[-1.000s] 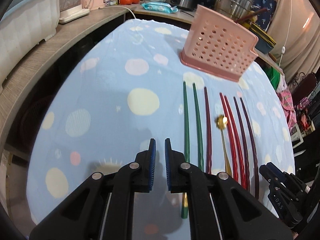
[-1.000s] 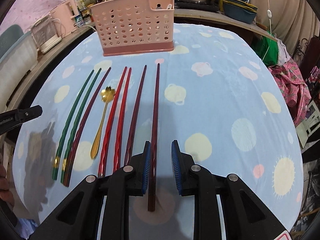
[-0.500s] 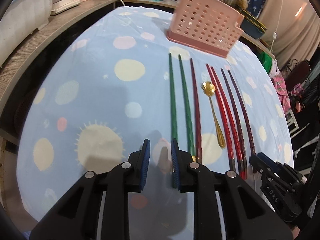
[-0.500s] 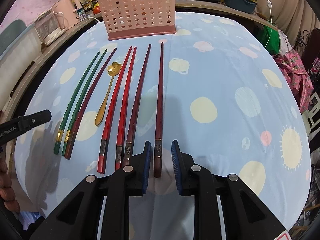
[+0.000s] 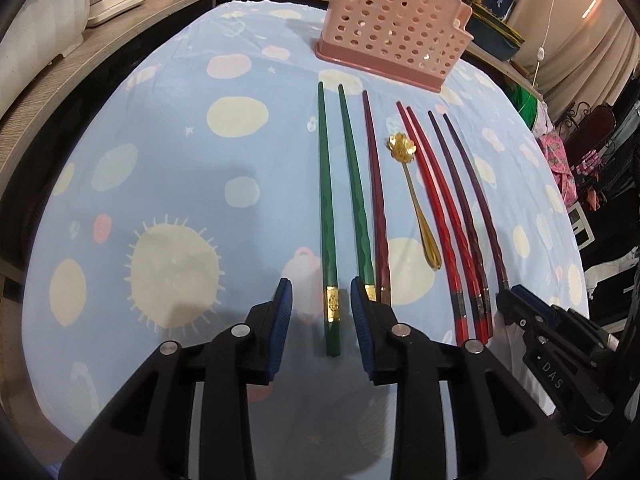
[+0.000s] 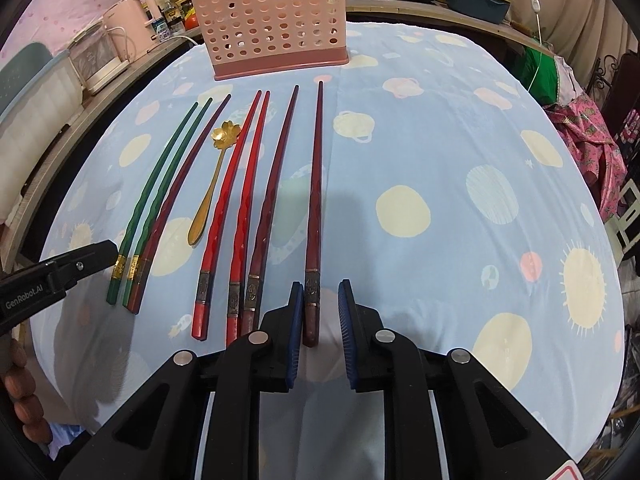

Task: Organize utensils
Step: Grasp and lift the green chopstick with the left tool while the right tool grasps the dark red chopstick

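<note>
Utensils: seven chopsticks and one gold spoon are laid side by side on the spotted tablecloth (image 6: 440, 152), in front of the pink perforated holder (image 6: 276, 20), well apart from it.
Pink perforated holder: it is seen upright at the far end of the cloth; as the largest piece, it is judged light, rigid plastic.
Chopstick axes: all long axes run from the near edge toward the holder; the thin tips point at it and the thick banded butts lie nearest the grippers.
Chopstick handling: they are judged light, stiff and smooth, so likely to roll or slip; the faceted, banded butt is the better place to be gripped.
Gold spoon (image 5: 414, 196): the flower-shaped bowl points toward the holder, the handle toward the near edge; it is judged thin, rigid metal, best taken at mid-handle.
Left gripper (image 5: 321, 308): the jaws are spread, unclenched, astride the butt of the outer green chopstick (image 5: 326, 216); nothing is grasped.
Right gripper (image 6: 319, 312): the jaws are spread astride the butt of the dark red chopstick (image 6: 315, 184); contact with the left pad cannot be told.
</note>
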The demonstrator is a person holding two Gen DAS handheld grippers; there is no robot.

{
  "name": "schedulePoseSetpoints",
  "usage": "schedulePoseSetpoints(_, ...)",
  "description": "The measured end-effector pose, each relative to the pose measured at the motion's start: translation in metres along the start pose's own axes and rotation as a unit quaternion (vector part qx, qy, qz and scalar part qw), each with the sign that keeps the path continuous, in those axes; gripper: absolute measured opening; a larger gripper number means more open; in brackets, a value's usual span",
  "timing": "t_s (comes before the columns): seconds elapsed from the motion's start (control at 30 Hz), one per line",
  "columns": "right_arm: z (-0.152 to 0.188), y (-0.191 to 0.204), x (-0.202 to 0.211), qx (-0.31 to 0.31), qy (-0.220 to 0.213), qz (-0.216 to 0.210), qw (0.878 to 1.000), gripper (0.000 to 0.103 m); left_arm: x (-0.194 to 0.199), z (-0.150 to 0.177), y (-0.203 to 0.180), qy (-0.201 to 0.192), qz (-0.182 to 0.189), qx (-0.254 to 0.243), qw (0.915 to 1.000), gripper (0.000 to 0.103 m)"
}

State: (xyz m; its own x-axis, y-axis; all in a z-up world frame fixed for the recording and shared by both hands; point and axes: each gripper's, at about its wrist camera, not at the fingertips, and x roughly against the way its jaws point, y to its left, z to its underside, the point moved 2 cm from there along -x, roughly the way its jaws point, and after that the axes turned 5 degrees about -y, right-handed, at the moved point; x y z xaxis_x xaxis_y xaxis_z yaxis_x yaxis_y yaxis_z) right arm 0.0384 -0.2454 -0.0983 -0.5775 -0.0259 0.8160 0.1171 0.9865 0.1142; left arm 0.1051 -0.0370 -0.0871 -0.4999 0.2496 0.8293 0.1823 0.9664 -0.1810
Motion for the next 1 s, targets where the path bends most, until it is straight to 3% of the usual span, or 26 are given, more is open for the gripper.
schedulePoseSetpoints(0.2,0.0,0.0,0.0,0.0,-0.001,0.0,1.0,0.017,-0.005,0.008,-0.004,0.008,-0.003,-0.013,0.9999,0.028)
schedulePoseSetpoints(0.33,0.0,0.0,0.0,0.0,-0.001,0.001,1.0,0.017,-0.005,0.009,0.0,0.009,0.0,-0.011,0.9999,0.01)
schedulePoseSetpoints(0.4,0.0,0.0,0.0,0.0,-0.001,0.0,1.0,0.017,-0.005,0.01,0.001,0.009,0.001,-0.011,0.9999,0.007)
schedulePoseSetpoints(0.6,0.0,0.0,0.0,-0.001,0.0,-0.001,1.0,0.016,-0.004,0.011,0.0,0.006,0.006,-0.013,0.9999,0.007)
schedulePoseSetpoints(0.7,0.0,-0.001,0.002,-0.005,0.0,-0.005,1.0,0.007,0.0,0.009,0.001,0.003,0.008,-0.01,0.9999,0.007)
schedulePoseSetpoints(1.0,-0.002,-0.001,0.008,-0.008,-0.003,-0.008,1.0,0.007,0.017,0.001,0.005,-0.017,0.007,-0.003,0.9998,0.007)
